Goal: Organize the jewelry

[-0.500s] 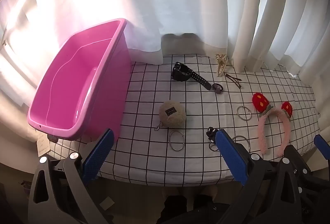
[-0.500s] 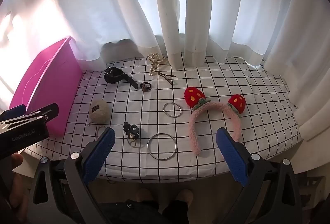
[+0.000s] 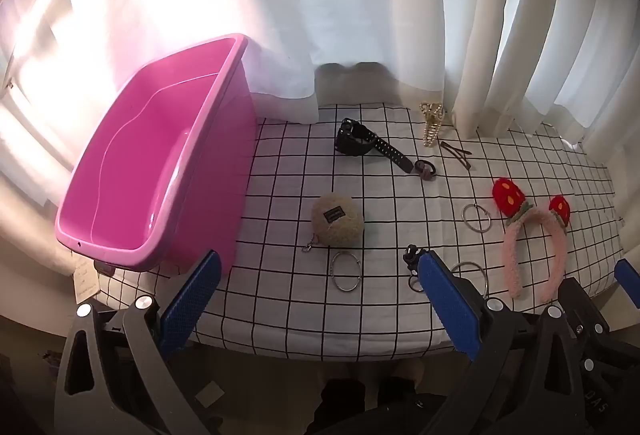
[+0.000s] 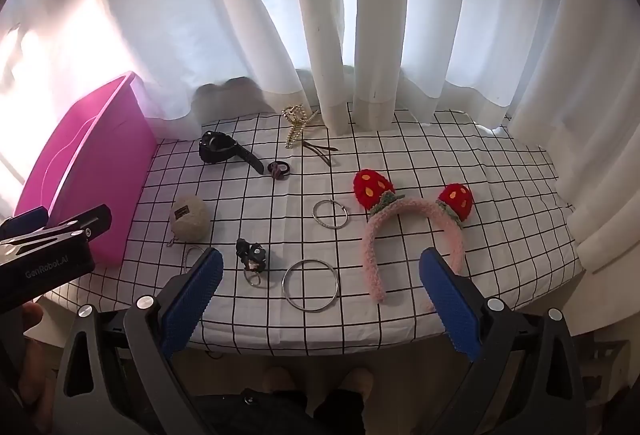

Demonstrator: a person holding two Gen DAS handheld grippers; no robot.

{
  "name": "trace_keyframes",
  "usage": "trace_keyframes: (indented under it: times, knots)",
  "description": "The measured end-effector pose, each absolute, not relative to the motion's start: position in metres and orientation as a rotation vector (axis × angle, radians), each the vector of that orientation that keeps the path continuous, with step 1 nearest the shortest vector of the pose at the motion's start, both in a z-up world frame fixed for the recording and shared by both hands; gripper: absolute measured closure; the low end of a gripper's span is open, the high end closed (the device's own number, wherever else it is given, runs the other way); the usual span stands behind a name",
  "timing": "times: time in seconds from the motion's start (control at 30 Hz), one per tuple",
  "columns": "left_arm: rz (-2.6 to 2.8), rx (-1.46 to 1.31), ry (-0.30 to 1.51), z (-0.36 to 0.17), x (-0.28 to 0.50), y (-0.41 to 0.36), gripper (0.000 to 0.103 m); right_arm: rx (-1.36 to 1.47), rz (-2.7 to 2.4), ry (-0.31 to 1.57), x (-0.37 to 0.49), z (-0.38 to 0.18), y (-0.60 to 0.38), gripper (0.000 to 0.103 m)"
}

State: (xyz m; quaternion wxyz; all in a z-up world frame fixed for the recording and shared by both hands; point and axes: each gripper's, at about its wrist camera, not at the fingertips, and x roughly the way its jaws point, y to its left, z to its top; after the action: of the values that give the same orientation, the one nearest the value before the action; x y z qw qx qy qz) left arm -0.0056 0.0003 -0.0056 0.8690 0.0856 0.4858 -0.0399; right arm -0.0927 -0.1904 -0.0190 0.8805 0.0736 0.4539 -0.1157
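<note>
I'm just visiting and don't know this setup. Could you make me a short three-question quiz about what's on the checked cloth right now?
1. True or false: the pink tub already has jewelry in it.
2. Which lies nearest the curtain? A) headband B) gold hair claw C) fluffy ball
3. Fill in: the left gripper and the right gripper both have their jaws ____.

Key
1. False; the part of the inside that shows is bare.
2. B; it lies right at the curtain's hem.
3. Open, with nothing between the blue pads.
</note>
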Motion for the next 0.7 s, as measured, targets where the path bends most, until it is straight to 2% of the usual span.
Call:
trace_keyframes:
  times: [0.7]
  knots:
    - [-0.084, 0.188, 1.021, -0.0038, -0.0018, 0.0009, 0.006, 0.137, -0.246, 0.94, -0.0901, -0.0145, -0.1925, 0.009]
